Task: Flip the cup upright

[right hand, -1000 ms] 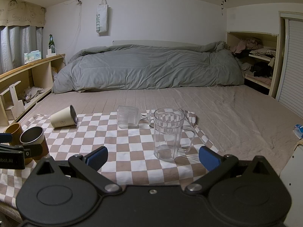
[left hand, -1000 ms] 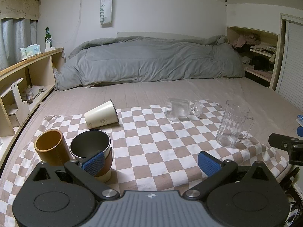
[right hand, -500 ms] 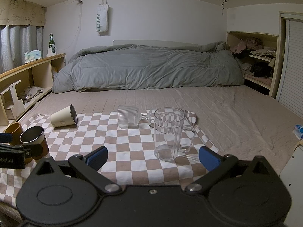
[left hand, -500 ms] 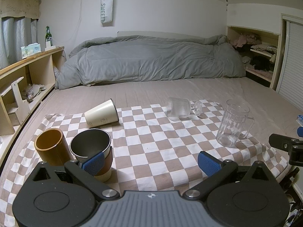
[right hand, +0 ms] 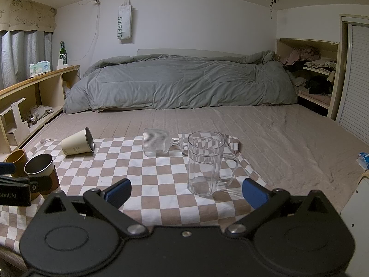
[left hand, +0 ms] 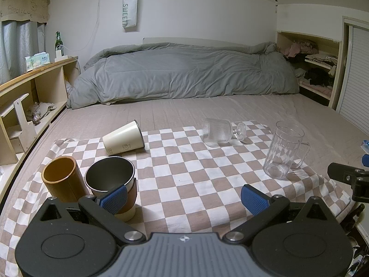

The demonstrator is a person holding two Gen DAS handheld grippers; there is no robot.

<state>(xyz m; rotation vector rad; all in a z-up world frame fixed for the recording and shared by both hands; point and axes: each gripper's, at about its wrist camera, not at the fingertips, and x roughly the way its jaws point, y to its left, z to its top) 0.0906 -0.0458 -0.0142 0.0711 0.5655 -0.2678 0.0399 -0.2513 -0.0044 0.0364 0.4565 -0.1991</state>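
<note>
A cream cup (left hand: 123, 138) lies on its side on the checkered cloth (left hand: 184, 175), mouth to the right; it also shows in the right wrist view (right hand: 77, 145). A ribbed stemmed glass (left hand: 218, 132) (right hand: 155, 142) lies on its side further right. A clear mug (left hand: 282, 150) (right hand: 205, 164), a steel cup (left hand: 110, 180) (right hand: 39, 168) and a brown cup (left hand: 61, 179) (right hand: 15, 161) stand upright. My left gripper (left hand: 183, 198) is open and empty, near the steel cup. My right gripper (right hand: 186, 192) is open and empty, just short of the clear mug.
The cloth lies on a bed (right hand: 276, 127) with a grey duvet (left hand: 184, 73) at the back. A wooden shelf (left hand: 30, 80) runs along the left. Shelves with clothes (right hand: 313, 73) stand at the right. A blue packet (right hand: 364, 160) lies near the bed's right edge.
The left view has drifted slightly back and up. The right gripper and all the cups have not moved.
</note>
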